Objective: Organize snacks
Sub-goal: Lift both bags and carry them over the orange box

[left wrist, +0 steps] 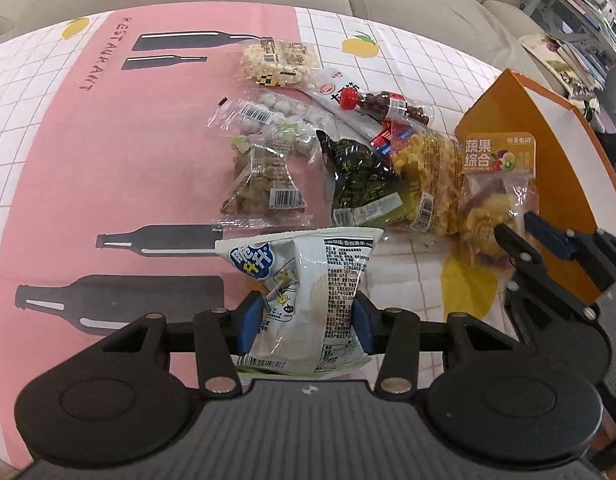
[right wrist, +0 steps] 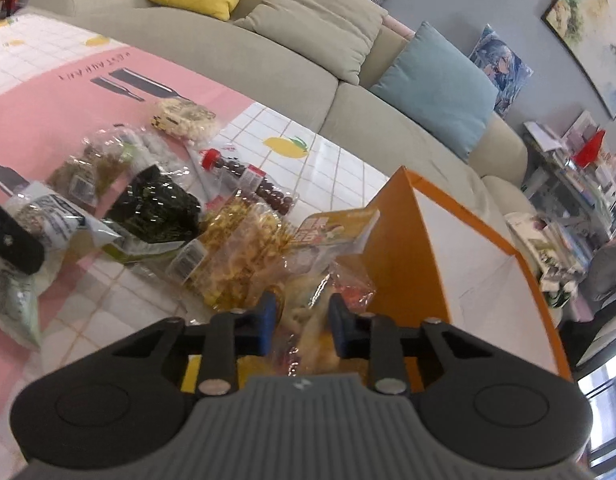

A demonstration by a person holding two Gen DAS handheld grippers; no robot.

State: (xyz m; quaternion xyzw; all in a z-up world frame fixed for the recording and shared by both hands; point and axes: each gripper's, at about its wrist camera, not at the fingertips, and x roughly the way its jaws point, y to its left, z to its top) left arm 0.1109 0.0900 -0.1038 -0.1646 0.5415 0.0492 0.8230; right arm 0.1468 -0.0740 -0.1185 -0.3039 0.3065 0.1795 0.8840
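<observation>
My left gripper (left wrist: 305,320) is shut on a white and silver chip bag (left wrist: 303,276), held just above the tablecloth. My right gripper (right wrist: 303,324) is shut on the lower part of a clear bag of dried fruit chips (right wrist: 308,280) with an orange label; the same bag (left wrist: 496,184) shows in the left wrist view with the right gripper (left wrist: 516,228) on it. An open orange box (right wrist: 460,248) stands right beside that bag. The other snacks lie in a heap: a dark green bag (left wrist: 360,176), a yellow snack bag (left wrist: 432,176), and a small bottle with a red cap (left wrist: 388,106).
Further back lie a puffed-snack pack (left wrist: 277,60), a bag of white balls (left wrist: 275,114) and a brownish bag (left wrist: 263,184). The pink and white tablecloth (left wrist: 107,140) covers the table. A beige sofa (right wrist: 267,64) with cushions runs behind it, with a cluttered shelf (right wrist: 580,184) at the right.
</observation>
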